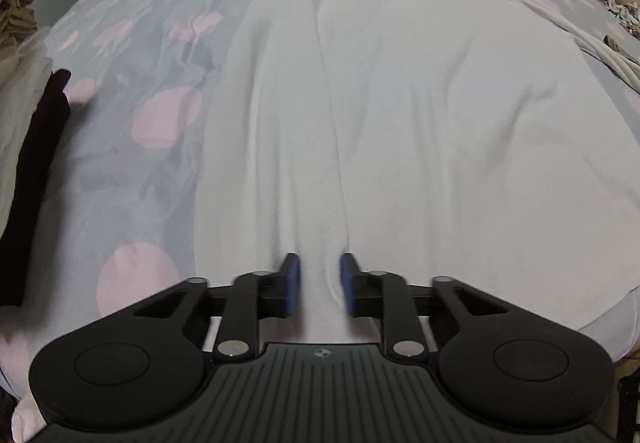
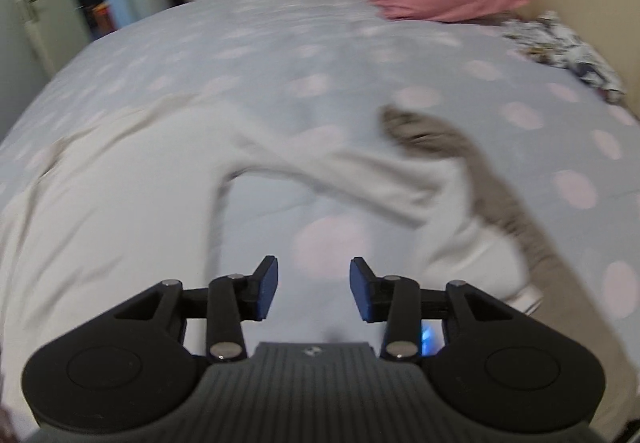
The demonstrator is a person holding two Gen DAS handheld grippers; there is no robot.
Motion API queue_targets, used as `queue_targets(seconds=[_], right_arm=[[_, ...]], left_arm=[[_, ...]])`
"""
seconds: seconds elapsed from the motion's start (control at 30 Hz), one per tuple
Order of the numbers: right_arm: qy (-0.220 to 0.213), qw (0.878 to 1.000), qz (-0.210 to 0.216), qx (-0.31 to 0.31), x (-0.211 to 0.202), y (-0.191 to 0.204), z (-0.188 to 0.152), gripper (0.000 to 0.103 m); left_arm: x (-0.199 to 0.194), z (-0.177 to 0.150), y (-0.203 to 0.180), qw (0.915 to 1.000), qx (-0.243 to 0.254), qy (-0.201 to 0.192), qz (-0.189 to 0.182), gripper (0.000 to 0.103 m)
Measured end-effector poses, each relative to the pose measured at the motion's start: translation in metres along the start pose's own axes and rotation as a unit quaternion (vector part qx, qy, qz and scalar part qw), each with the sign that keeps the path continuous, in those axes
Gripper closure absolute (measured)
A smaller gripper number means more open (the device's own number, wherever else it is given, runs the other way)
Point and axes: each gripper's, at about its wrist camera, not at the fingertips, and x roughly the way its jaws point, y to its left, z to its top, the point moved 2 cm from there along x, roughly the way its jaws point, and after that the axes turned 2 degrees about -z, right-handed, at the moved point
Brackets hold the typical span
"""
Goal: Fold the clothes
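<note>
A white, soft cotton long-sleeved top [image 1: 400,115] lies spread flat on the grey bedsheet with pink dots [image 1: 152,115], with a long lengthwise crease running away from the near hem. To fold it well, I judge the near hem should be pinched right at that crease, cloth seated deep between the pads, so the layers lift together without dragging.

The left gripper [image 1: 319,285] sits low over the near hem, pointing along the crease, its blue pads a narrow gap apart with a ridge of cloth between them; I cannot tell whether they grip it.

The right gripper [image 2: 313,289] hovers over bare sheet near the top's bent white sleeve [image 2: 360,179], jaws wide apart and empty; the view is blurred.
</note>
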Motion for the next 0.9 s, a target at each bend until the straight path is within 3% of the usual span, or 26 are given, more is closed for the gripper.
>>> queue_targets(seconds=[0.23, 0.33, 0.37, 0.47, 0.63, 0.77, 0.9], right_arm=[[0.049, 0.997, 0.009, -0.065, 0.008, 0.032, -0.042, 0.057], [0.066, 0.996, 0.015, -0.064, 0.008, 0.037, -0.050, 0.055], [0.073, 0.995, 0.018, -0.063, 0.009, 0.039, -0.052, 0.055], [0.088, 0.994, 0.030, -0.059, 0.010, 0.042, -0.060, 0.055], [0.103, 0.992, 0.037, -0.063, 0.014, 0.048, -0.071, 0.055], [0.104, 0.991, 0.042, -0.076, 0.013, 0.054, -0.075, 0.055], [0.094, 0.990, 0.052, -0.092, 0.008, 0.059, -0.075, 0.054]], left_arm=[[-0.036, 0.012, 0.030, 0.9955, -0.075, -0.042, -0.040, 0.096], [-0.058, 0.024, 0.046, 0.9927, -0.093, -0.069, -0.035, 0.097], [-0.065, 0.029, 0.051, 0.9921, -0.094, -0.077, -0.032, 0.102], [-0.083, 0.042, 0.064, 0.9916, -0.089, -0.093, -0.014, 0.102], [-0.092, 0.061, 0.098, 0.9898, -0.094, -0.095, 0.049, 0.102], [-0.085, 0.069, 0.125, 0.9779, -0.102, -0.086, 0.161, 0.102], [-0.075, 0.068, 0.128, 0.9755, -0.083, -0.072, 0.191, 0.101]])
